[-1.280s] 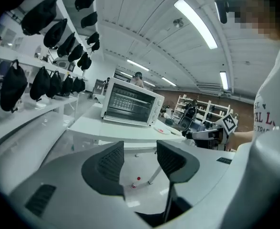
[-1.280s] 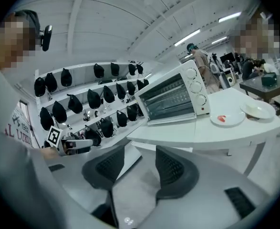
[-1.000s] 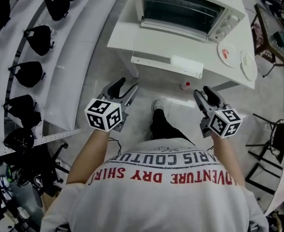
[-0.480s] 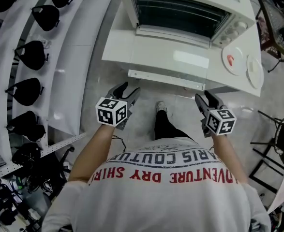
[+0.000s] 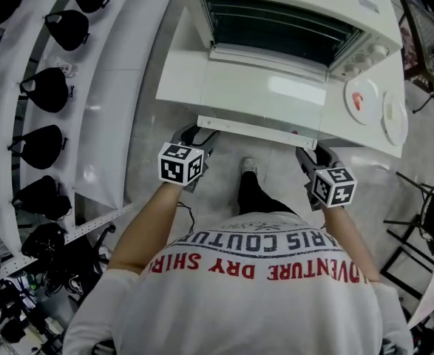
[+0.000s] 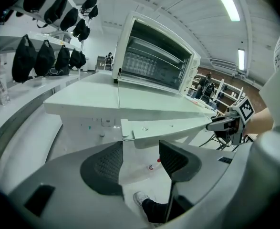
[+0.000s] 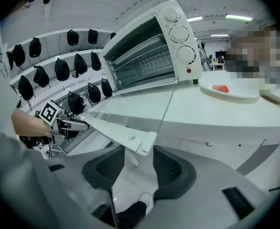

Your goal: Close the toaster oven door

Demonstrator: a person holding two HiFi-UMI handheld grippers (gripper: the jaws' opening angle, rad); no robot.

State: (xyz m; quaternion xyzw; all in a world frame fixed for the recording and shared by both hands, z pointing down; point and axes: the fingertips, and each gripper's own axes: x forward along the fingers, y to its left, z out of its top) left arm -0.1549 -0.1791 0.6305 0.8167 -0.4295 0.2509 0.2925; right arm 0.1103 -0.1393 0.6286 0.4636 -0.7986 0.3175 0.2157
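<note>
The white toaster oven (image 5: 276, 21) stands on a white table with its glass door (image 5: 265, 98) dropped flat toward me. My left gripper (image 5: 196, 133) is open just beneath the left end of the door's front edge. In the left gripper view that door corner (image 6: 130, 130) sits right above the gap between the open left gripper (image 6: 140, 156). My right gripper (image 5: 310, 154) is open under the right end. The right gripper view shows this door corner (image 7: 142, 144) between the tips of the right gripper (image 7: 139, 159). I cannot tell whether either touches the door.
A plate with red food (image 5: 362, 100) and a second plate (image 5: 394, 117) lie on the table (image 5: 176, 65) right of the oven. Shelves of black bags (image 5: 46, 87) run along the left. Dark chair frames (image 5: 424, 198) stand at right. My foot (image 5: 248, 168) is below the door.
I have stepped closer to the oven. Both grippers moved forward and up from well short of the door to its two front corners, still open.
</note>
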